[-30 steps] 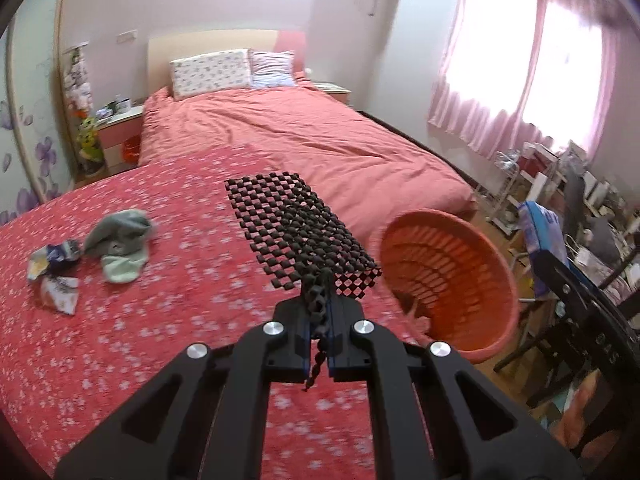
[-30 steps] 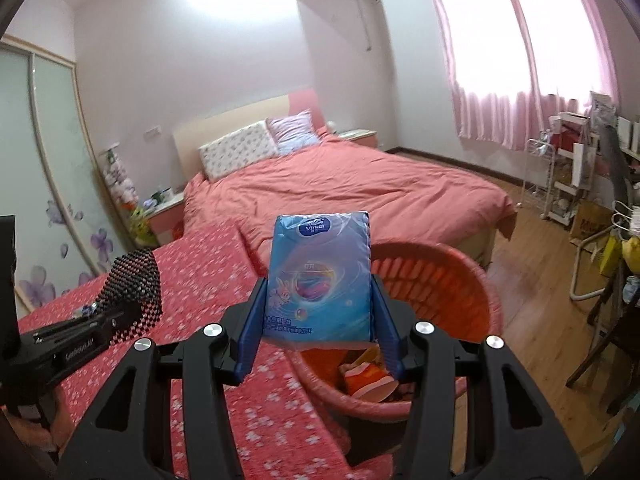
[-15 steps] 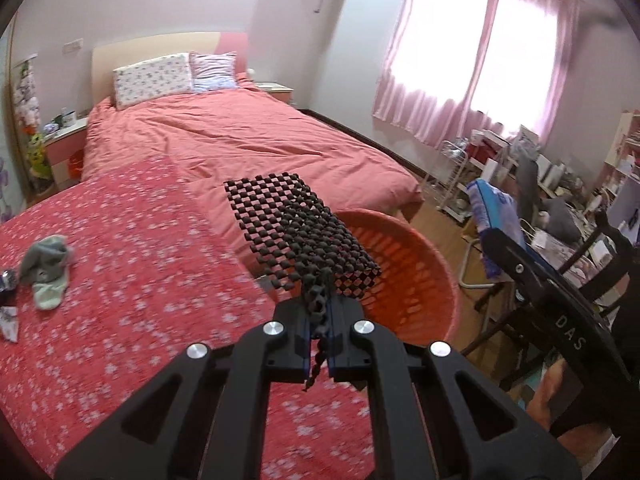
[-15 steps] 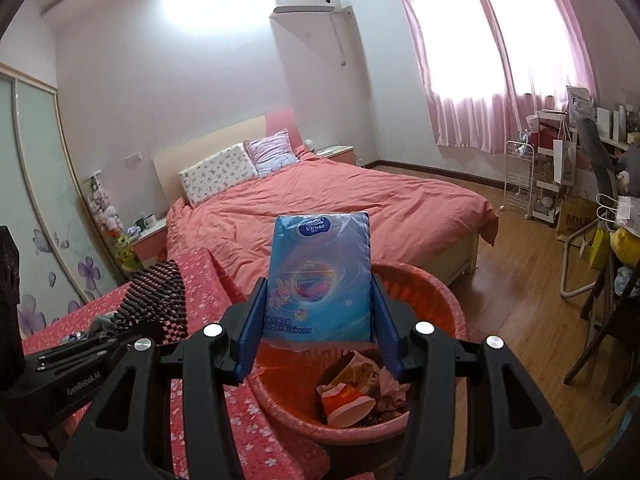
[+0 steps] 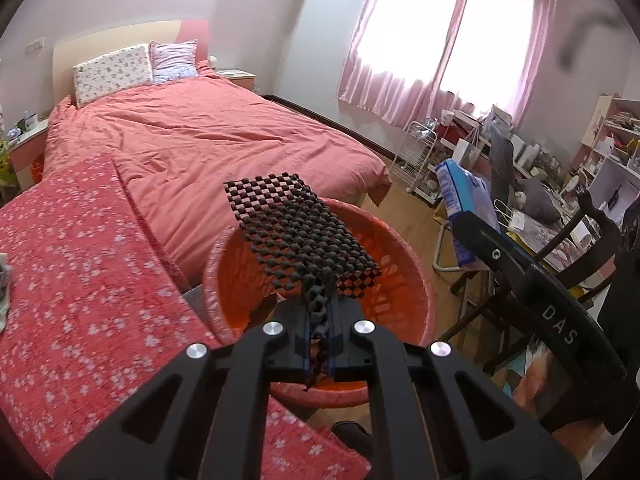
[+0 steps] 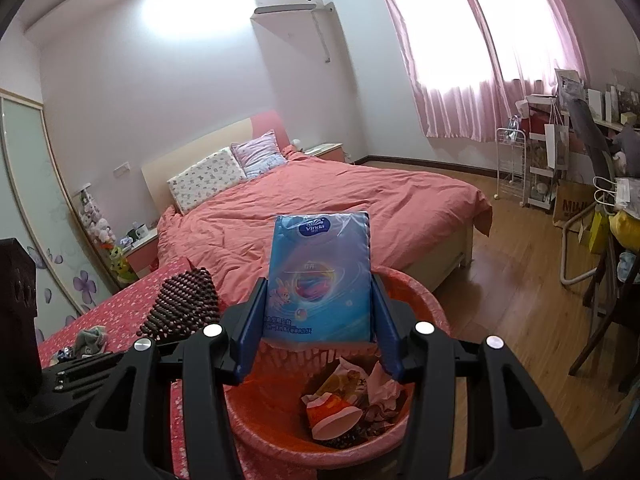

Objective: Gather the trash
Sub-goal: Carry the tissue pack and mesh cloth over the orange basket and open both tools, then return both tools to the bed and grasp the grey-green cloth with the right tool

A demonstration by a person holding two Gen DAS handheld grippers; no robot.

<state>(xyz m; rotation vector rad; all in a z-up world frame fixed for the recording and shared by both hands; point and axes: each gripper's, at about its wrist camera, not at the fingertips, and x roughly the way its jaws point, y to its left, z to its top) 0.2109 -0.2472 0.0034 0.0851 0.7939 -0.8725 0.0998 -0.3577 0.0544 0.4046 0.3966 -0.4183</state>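
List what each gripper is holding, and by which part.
Left gripper: the black mesh mat, pinched at its bunched near edge. Right gripper: the blue tissue pack, fingers on its two lower side edges.

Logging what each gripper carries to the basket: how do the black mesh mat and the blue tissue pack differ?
The mesh mat is black, open-weave and floppy; the tissue pack is blue, glossy, printed and solid. The left gripper pinches the mat's bunched corner, so it lies near flat; the right gripper clamps the pack's sides, upright. Both are held over the orange basket.
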